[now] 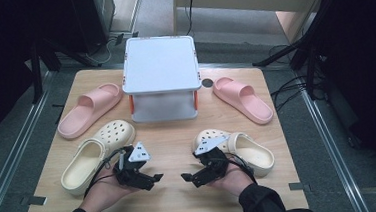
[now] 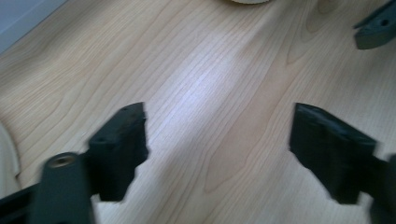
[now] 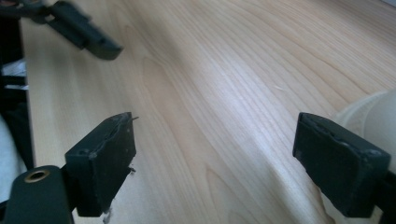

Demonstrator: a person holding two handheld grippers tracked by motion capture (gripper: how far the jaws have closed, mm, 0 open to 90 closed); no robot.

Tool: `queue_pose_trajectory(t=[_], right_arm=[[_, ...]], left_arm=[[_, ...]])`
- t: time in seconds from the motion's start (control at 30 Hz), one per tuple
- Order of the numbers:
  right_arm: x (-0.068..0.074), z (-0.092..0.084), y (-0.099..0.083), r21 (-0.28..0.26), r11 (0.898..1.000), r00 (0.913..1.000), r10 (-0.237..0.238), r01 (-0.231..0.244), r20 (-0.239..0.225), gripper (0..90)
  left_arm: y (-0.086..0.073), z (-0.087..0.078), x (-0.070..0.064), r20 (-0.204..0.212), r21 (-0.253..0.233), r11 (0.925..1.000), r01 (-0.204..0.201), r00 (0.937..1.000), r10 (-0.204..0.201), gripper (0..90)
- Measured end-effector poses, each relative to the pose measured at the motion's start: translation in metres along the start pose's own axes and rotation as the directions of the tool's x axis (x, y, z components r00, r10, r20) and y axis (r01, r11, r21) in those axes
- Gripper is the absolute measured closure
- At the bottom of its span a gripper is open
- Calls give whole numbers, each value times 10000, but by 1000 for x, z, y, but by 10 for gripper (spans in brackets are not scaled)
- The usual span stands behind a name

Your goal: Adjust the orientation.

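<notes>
Both tongs agape, nothing between jaws: left gripper [image 1: 157, 178] & right gripper [image 1: 186, 177] near table [image 1: 177, 199] centre. Left cream clog [image 1: 96, 155] at 9 o'clock, right cream clog [image 1: 241, 150] at 3. Risk: smooth rounded foam prob slips from a shallow pinch, or gripper nudges clog off line

Right cream clog [image 1: 241, 150] – toe end hidden behind right gripper [image 1: 187, 177] and its grey plate. Left cream clog [image 2: 8, 154] cut off by picture edge in left gripper view – sliver only. Person's sleeves [image 1: 263, 206] cut off at bottom edge. Shelf interior under white stand [image 1: 160, 65] shadowed, unreadable.
</notes>
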State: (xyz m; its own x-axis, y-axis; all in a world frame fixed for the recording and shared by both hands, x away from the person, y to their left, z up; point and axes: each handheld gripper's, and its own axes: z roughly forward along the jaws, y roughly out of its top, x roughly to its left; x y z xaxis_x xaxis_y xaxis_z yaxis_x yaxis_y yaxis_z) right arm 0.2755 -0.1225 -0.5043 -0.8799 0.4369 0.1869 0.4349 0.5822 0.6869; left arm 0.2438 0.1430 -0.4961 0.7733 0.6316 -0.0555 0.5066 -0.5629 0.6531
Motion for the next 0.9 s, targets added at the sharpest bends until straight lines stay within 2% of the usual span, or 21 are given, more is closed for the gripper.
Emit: queue_pose_trajectory(t=[0.03, 0.07, 0.1, 0.17, 0.23, 0.3, 0.37, 0.4, 0.5, 0.57, 0.63, 0.73, 0.77, 0.9], right_arm=[[1, -1, 4, 125, 9999, 9997, -36, 33, 226, 191], [1, -1, 4, 125, 9999, 9997, -36, 33, 226, 191], [2, -3, 6, 65, 10000, 9995, -59, 57, 296, 176], [2, -4, 7, -57, 10000, 9998, 9, -8, 218, 136], [2, -4, 7, -73, 10000, 9998, 47, -45, 167, 136], [3, -5, 8, -173, 9998, 9999, -21, 24, 147, 177], [6, -6, 10, -144, 9998, 9999, -137, 138, 44, 222], [7, -7, 10, -125, 9997, 9997, -204, 205, 95, 245], [7, -8, 12, -107, 9994, 9993, -315, 317, 216, 300], [6, -9, 13, -41, 9997, 9995, -253, 254, 211, 324], [4, -10, 14, -9, 9998, 9995, -188, 188, 264, 341], [3, -11, 14, 13, 10000, 9995, -37, 37, 327, 355], [1, -11, 14, 60, 10000, 9995, 36, -38, 328, 377], [1, -10, 14, 247, 9995, 9997, 176, -181, 196, 400]], left_arm=[[-1, -3, 4, 107, 115, 9999, 110, 9999, -111, 285], [-1, -3, 4, 107, 115, 9999, 110, 9999, -111, 294], [-1, -5, 7, 133, 320, 9989, 338, 9993, -342, 322], [-1, -7, 10, 244, 279, 9981, 556, 9981, -563, 350], [-1, -9, 12, 294, 227, 9974, 677, 9972, -683, 361], [-1, -11, 13, 336, 175, 9969, 773, 9964, -778, 377], [-2, -14, 14, 370, -133, 9982, 592, 9976, -587, 439], [-3, -15, 14, 513, -193, 9981, 578, 9971, -568, 469], [-3, -17, 13, 607, -215, 9989, 425, 9973, -411, 477], [-3, -16, 14, 561, -140, 9987, 486, 9973, -477, 433], [-1, -16, 17, 1016, 65, 9981, 617, 9929, -620, 449], [-1, -17, 18, 1061, 105, 9980, 625, 9923, -633, 450], [-1, -18, 18, 967, -4, 9991, 423, 9944, -420, 465], [-1, -21, 18, 919, -68, 9994, 348, 9952, -340, 485]])
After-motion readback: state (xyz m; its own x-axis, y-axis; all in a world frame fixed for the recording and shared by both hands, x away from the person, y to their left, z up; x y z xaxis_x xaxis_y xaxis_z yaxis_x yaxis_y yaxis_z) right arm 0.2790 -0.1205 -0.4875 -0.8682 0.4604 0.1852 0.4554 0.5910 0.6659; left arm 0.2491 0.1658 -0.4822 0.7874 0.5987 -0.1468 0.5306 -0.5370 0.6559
